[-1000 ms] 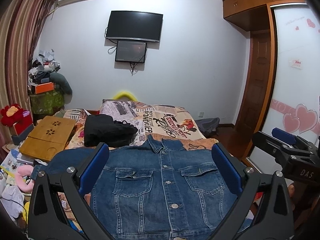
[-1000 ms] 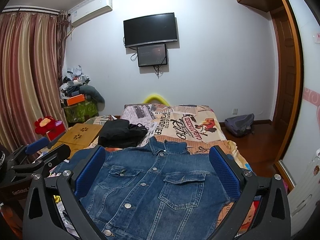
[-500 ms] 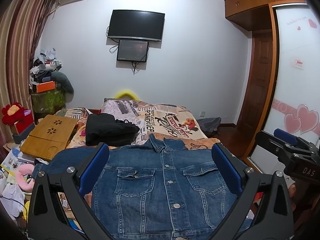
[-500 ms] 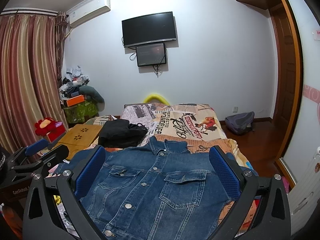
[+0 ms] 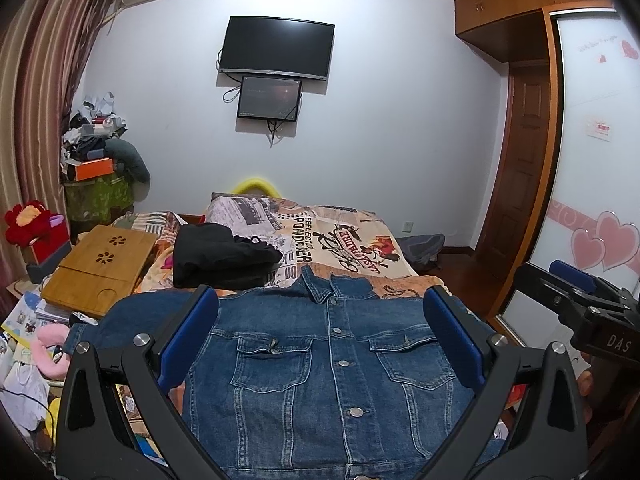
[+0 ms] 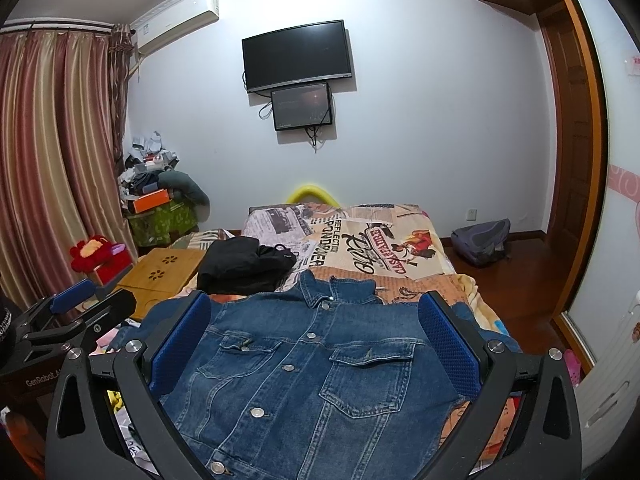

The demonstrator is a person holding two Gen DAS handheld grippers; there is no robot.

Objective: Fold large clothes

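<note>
One denim jacket [image 5: 332, 364] lies flat, buttoned, front up on the bed [image 5: 352, 236] near one black garment [image 5: 220, 256], while the left gripper [image 5: 320, 340] and right gripper [image 6: 314, 344] hover above it, fingers spread wide, holding nothing.

On my right gripper [image 5: 576, 300], seen from the left wrist, the body carries white letters "DAS". On my left gripper [image 6: 76, 312], seen from the right wrist, I read "GenRobot" low at the near left, the rest cut off. The bedspread [image 6: 372, 240] on the far half of the bed bears upside-down print: "PONDPOWER", "REFLECTOR" and a red banner that seems to read "CLASSIC PARADE"; smaller newsprint is too fine to read
</note>
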